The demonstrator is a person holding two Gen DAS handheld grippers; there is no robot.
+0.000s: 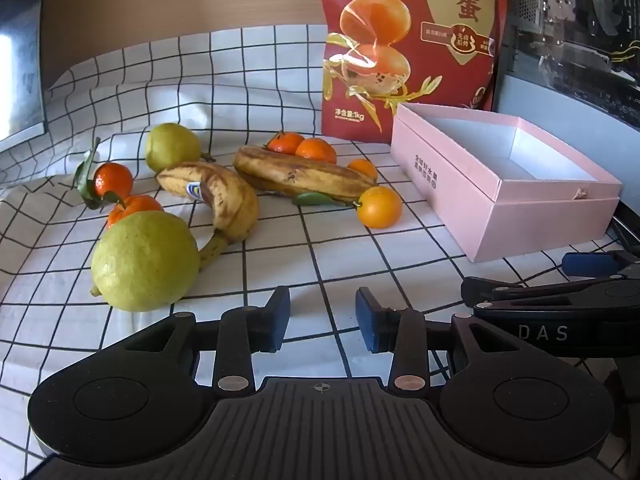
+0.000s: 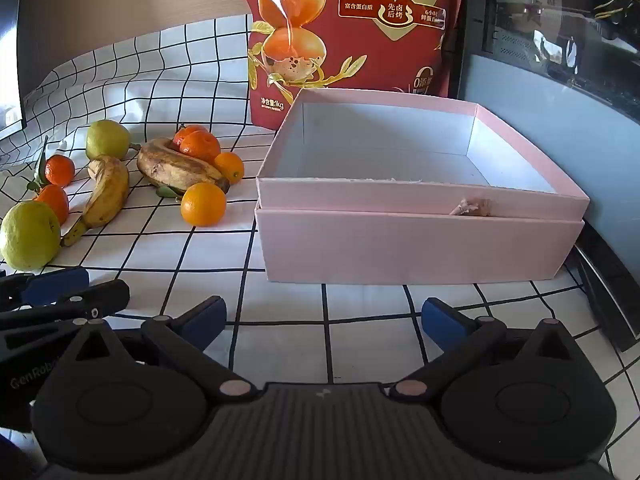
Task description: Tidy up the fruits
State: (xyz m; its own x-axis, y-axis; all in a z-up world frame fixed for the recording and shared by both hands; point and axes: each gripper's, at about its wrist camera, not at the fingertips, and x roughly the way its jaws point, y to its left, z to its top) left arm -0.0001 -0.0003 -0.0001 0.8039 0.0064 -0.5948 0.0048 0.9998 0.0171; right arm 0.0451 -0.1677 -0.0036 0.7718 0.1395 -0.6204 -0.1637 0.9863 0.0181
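Fruit lies loose on a checked cloth (image 1: 320, 248). A big green fruit (image 1: 146, 260) is nearest, just ahead and left of my left gripper (image 1: 323, 316). That gripper is open, with only cloth between its blue pads. Behind lie two spotted bananas (image 1: 216, 196) (image 1: 296, 174), a second green fruit (image 1: 172, 146), an orange (image 1: 380, 207) and several mandarins (image 1: 114, 179). An empty pink box (image 2: 416, 248) stands right in front of my right gripper (image 2: 324, 316), which is wide open and holds nothing.
A tall red snack bag (image 2: 352, 20) stands behind the box and the fruit. A dark appliance (image 2: 560, 60) walls off the right side, close to the box. A dark screen (image 1: 20, 60) stands at the far left. The cloth rucks up towards the back wall.
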